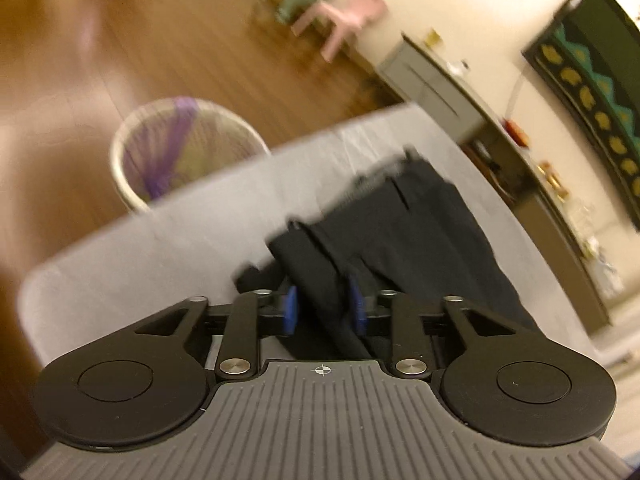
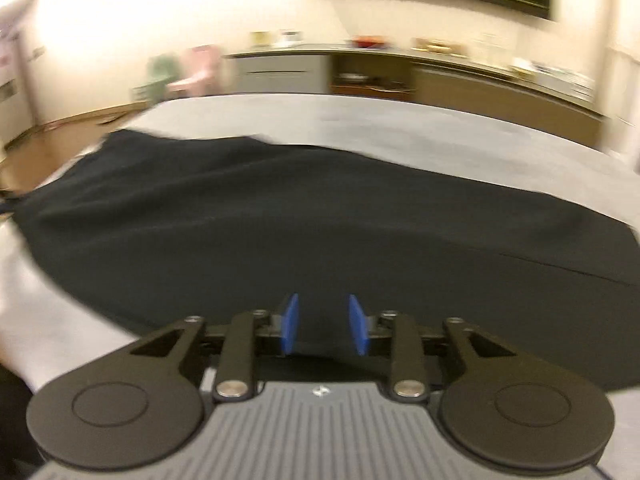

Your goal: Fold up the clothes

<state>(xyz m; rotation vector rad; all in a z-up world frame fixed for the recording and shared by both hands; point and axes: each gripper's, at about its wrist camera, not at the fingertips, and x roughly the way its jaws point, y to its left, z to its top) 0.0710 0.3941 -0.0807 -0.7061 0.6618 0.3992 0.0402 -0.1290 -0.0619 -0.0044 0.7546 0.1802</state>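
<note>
A black garment [image 1: 404, 236] lies partly on the grey-covered table [image 1: 168, 240]. One bunched end of it rises off the cloth and runs between the blue pads [image 1: 291, 309] of my left gripper [image 1: 324, 309], which is shut on that fold. In the right wrist view the same black garment [image 2: 320, 216] spreads wide across the table [image 2: 400, 124]. Its near edge comes up between the narrow-set fingers of my right gripper [image 2: 323, 325], which looks shut on it. Both views are motion-blurred.
A white mesh bin [image 1: 176, 152] with a purple liner stands on the wooden floor past the table's far edge. Pink and green small chairs [image 1: 344, 16] and a long low cabinet [image 2: 440, 76] with small items line the wall.
</note>
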